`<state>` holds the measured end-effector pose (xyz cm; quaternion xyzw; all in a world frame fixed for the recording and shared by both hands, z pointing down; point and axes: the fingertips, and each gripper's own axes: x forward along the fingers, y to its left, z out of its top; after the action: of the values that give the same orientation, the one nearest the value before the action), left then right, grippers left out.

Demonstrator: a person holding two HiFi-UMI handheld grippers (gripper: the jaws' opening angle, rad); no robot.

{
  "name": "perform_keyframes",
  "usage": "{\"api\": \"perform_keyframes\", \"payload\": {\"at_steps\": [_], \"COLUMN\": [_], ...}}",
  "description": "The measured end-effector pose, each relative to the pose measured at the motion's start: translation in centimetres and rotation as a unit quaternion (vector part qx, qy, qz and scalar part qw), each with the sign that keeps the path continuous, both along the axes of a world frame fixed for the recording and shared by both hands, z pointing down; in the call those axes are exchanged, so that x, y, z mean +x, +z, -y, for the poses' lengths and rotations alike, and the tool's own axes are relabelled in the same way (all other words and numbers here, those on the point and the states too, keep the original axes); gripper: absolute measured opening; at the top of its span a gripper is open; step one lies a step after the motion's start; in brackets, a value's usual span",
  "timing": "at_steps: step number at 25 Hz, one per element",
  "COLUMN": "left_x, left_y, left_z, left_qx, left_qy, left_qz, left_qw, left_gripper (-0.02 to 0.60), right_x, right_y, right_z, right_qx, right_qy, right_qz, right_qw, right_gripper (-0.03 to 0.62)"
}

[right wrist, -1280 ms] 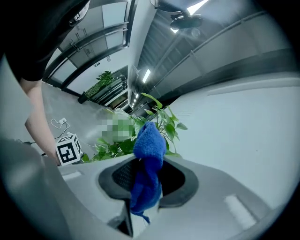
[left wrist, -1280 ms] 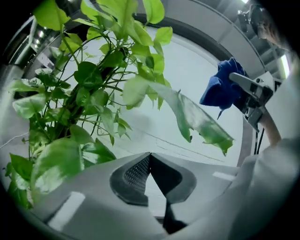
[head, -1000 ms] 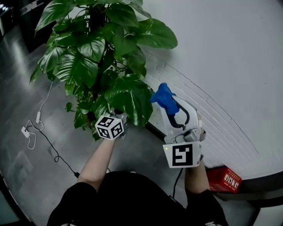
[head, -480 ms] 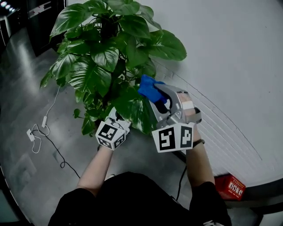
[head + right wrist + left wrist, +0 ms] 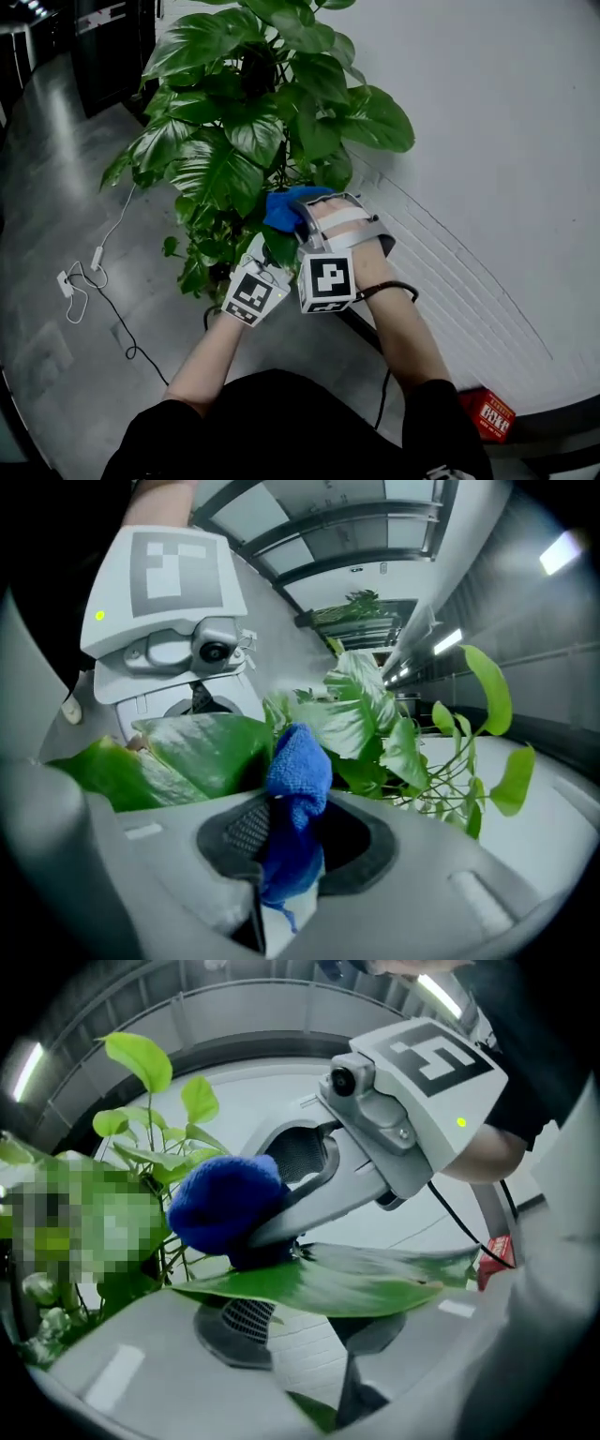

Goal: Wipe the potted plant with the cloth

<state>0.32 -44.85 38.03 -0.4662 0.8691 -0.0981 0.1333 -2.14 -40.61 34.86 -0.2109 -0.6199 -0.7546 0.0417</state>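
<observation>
- While the right gripper [image 5: 298,217] pinches the blue cloth [image 5: 284,206] onto a leaf [image 5: 356,1283], foliage hides the potted plant's [image 5: 248,131] pot;
- left gripper [image 5: 255,255] jaws, just opening, stand apart around that leaf;
- red box [image 5: 489,414] near right; white cable [image 5: 97,255] left.

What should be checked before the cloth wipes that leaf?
1. Cloth clamped in right fingers: ok.
2. Cloth resting on leaf: ok.
3. Left fingers steadying leaf: not ok; they have just been opening, and the leaf lies loose between them.
4. Leaf undamaged: cannot tell, blurred.
5. Neighbouring leaves clear of the stroke: cannot tell.
</observation>
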Motion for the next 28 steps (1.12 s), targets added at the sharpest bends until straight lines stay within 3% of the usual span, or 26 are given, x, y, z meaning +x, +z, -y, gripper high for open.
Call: {"api": "perform_keyframes", "payload": {"at_steps": [5,11,13,16,23,28], "left_x": [-0.4,-1.8,-2.1,-2.4,-2.5,-2.5], "left_y": [0.5,0.6,0.4,0.4,0.6,1.0], "left_z": [-0.1,-1.0,-1.0,-0.9,-0.5,-0.2], "left_qx": [-0.039,0.047,0.065,0.076,0.096,0.093], "left_qy": [0.001,0.01,0.013,0.014,0.022,0.019], "left_qz": [0.021,-0.07,-0.084,-0.095,-0.123,-0.13], "left_qw": [0.999,0.9964,0.9943,0.9925,0.9875,0.987], "left_gripper": [0.129,0.129,0.129,0.129,0.129,0.129], "right_x": [-0.1,1.5,1.8,2.7,5.1,6.9], "right_y": [1.5,1.2,1.4,1.6,0.2,1.1], "right_z": [0.3,0.3,0.4,0.6,1.7,1.8], "right_qx": [-0.013,-0.025,-0.02,-0.017,-0.063,-0.039], "right_qy": [0.013,-0.001,-0.001,-0.001,0.011,0.005], "right_qz": [-0.033,-0.024,-0.02,-0.02,-0.018,-0.006], "right_qw": [0.999,0.999,1.0,1.0,0.998,0.999], "right_gripper": [0.106,0.106,0.106,0.106,0.106,0.106]}}
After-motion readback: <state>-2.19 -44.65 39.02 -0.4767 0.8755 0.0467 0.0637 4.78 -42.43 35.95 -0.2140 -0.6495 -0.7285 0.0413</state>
